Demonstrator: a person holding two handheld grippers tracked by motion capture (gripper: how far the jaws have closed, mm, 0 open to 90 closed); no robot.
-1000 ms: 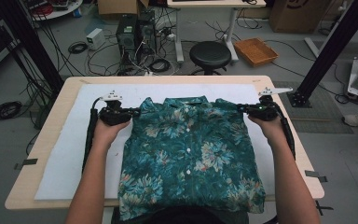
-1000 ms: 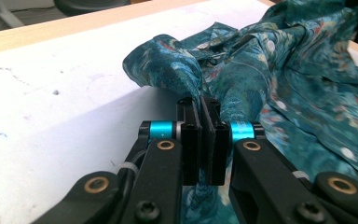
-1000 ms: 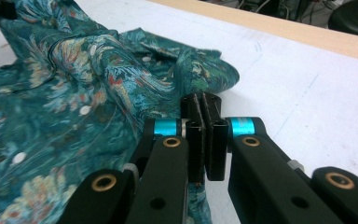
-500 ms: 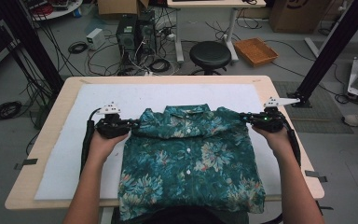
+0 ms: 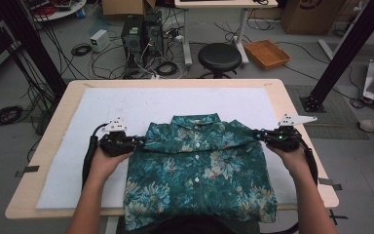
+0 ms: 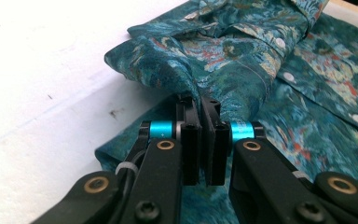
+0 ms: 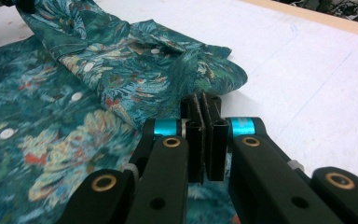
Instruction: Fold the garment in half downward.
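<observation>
Our left gripper (image 6: 200, 105) and right gripper (image 7: 204, 103) are each clamped on a shoulder edge of the floral shirt (image 5: 199, 170), which lies on the white mat (image 5: 78, 146), hem toward us. Pinching both shoulders likely lets us fold the collar end evenly.

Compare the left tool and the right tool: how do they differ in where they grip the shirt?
The left tool pinches the shirt's left shoulder edge, over the white mat; the right tool pinches the right shoulder edge. The left tool points right, the right tool points left. Both are shut on fabric, level with the collar.
</observation>
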